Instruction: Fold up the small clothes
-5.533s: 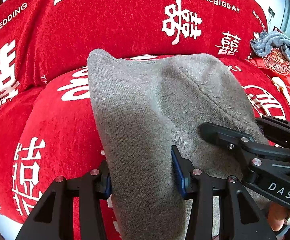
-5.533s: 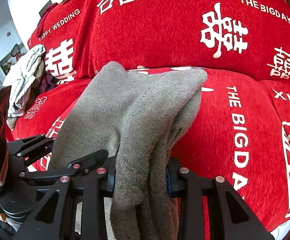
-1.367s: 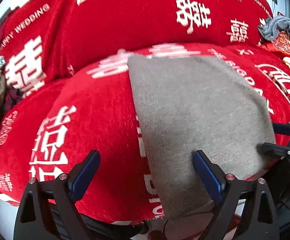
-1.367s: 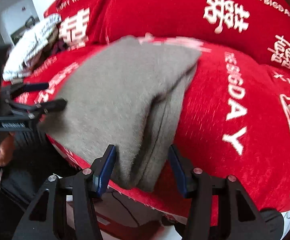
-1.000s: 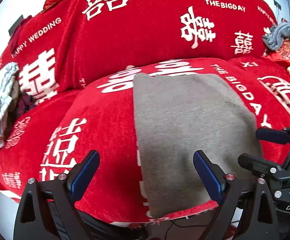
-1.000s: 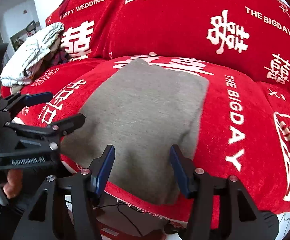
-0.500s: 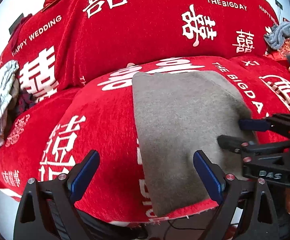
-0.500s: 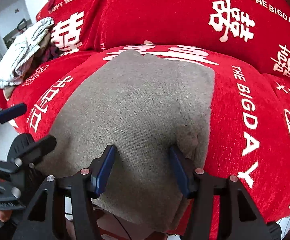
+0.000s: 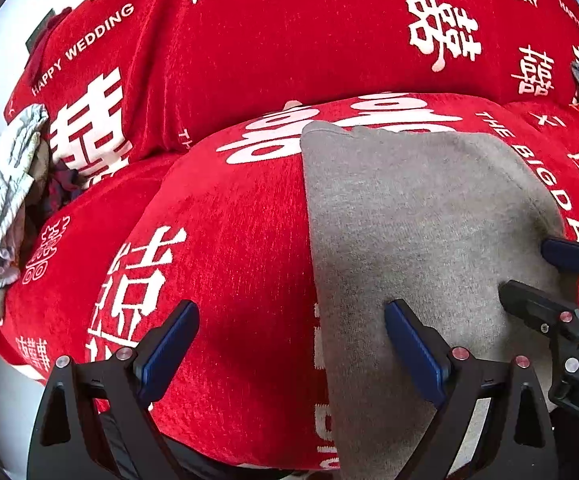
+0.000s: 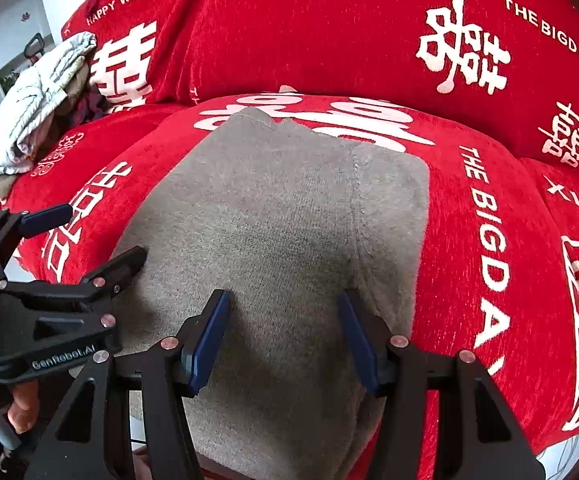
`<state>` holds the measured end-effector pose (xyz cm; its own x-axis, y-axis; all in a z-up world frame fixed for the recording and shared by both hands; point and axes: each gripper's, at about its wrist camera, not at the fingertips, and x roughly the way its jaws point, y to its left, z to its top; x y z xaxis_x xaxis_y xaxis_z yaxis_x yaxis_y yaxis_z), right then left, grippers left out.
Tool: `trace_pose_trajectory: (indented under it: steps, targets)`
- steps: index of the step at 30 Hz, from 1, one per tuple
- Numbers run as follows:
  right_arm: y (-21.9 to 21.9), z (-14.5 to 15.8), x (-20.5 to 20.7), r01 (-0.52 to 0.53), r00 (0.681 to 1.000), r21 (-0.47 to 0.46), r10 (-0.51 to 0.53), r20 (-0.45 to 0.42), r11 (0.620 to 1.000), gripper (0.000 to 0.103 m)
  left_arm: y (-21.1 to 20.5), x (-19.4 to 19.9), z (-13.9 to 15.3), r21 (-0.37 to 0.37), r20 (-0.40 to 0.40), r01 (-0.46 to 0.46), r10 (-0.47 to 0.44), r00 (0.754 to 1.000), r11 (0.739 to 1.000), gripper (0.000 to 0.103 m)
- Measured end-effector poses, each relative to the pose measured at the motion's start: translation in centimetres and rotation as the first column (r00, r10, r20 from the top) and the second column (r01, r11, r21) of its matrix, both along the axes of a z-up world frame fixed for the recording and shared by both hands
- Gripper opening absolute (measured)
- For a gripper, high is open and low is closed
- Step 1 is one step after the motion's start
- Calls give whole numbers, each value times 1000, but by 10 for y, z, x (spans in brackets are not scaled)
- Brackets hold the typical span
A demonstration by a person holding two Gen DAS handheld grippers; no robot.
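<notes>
grey garment (image 10: 289, 240) flat on red cushion (image 10: 489, 280) | both tools apparently agape

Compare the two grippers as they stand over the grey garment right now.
The left gripper straddles the left edge of the grey garment, one finger over the red sofa cover; the right gripper sits wholly over grey cloth. The left gripper's jaws gape wider than the right's. Both are open, holding nothing.

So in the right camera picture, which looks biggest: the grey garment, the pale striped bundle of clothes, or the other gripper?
1. Grey garment, clearly largest.
2. and 3. Pale striped bundle and left hand-held gripper look similar; the gripper is nearer the camera, so unsure.
</notes>
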<state>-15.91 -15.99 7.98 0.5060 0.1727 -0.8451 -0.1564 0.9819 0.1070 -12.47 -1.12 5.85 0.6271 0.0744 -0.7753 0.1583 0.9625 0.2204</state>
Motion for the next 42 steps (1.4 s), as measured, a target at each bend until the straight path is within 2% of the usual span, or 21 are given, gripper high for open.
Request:
trace_pose_trajectory:
  steps: [4, 8, 13, 24, 28, 31, 34, 42]
  targets:
    - [-3, 21, -17, 19, 999, 27, -20, 41, 999, 61, 4, -15, 21, -88, 37, 25, -22, 999, 996, 95]
    - [2, 34, -35, 49, 997, -25, -47, 68, 998, 61, 2, -37, 40, -135, 96, 37, -25, 995, 990, 95]
    - [2, 39, -53, 108, 991, -59, -102, 91, 992, 61, 0, -47, 44, -134, 116, 23, -7, 993, 991, 95]
    - [7, 38, -68, 141, 986, -109, -130, 107, 984, 62, 5, -54, 35, -180, 61, 1, 10, 998, 984, 95]
    - [12, 36, -73, 144, 985, -125, -131, 110, 982, 62, 4, -59, 32, -142, 130, -23, 42, 991, 990, 95]
    - [16, 36, -77, 158, 982, -153, -138, 129, 976, 62, 3, -63, 33, -156, 156, -8, 33, 987, 988, 95]
    - [17, 36, -81, 165, 979, -153, -143, 143, 974, 62, 2, -68, 36, -136, 202, -14, 41, 978, 991, 95]
    - [21, 40, -86, 168, 976, -166, -140, 167, 972, 62, 1, -74, 42, -134, 227, 0, 30, 973, 991, 95]
